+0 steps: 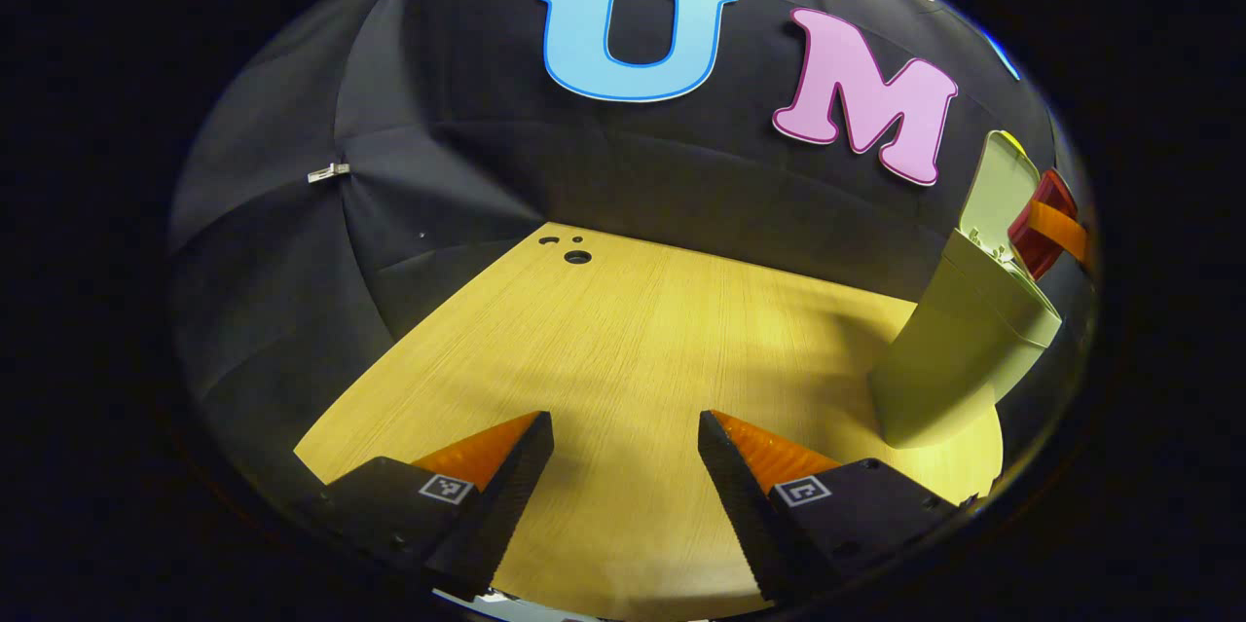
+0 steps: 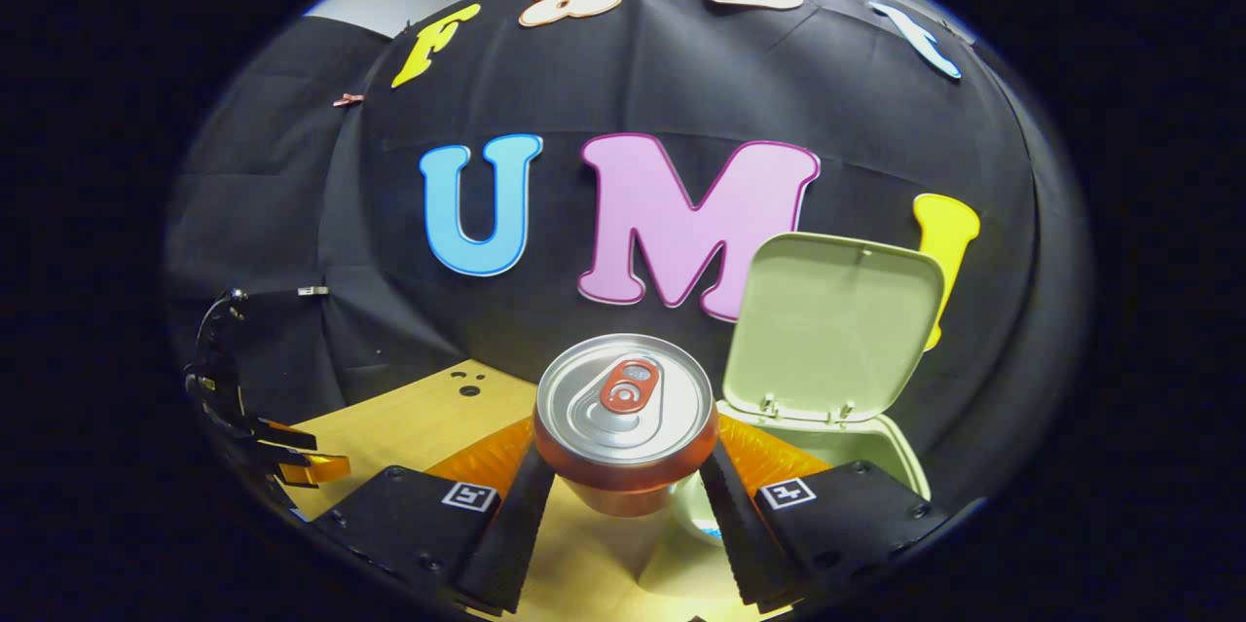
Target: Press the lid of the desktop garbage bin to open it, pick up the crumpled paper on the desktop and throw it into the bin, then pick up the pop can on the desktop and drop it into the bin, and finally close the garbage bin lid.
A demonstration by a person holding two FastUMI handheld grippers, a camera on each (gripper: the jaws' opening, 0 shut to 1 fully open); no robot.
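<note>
Red-tabbed and upright, the pop can [image 2: 623,427] sits clamped in my right gripper [image 2: 625,491] beside the open green bin [image 2: 900,461], lid [image 2: 837,325] raised, while my left gripper [image 1: 625,466] hangs spread, empty-handed, above the wooden desktop [image 1: 633,330].

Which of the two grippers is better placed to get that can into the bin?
The right. The right gripper already clamps the pop can beside the bin, whose lid stands open. The left gripper is open and empty.

Both views face the wall; both share the bin [image 1: 959,330], nearer in the right.
</note>
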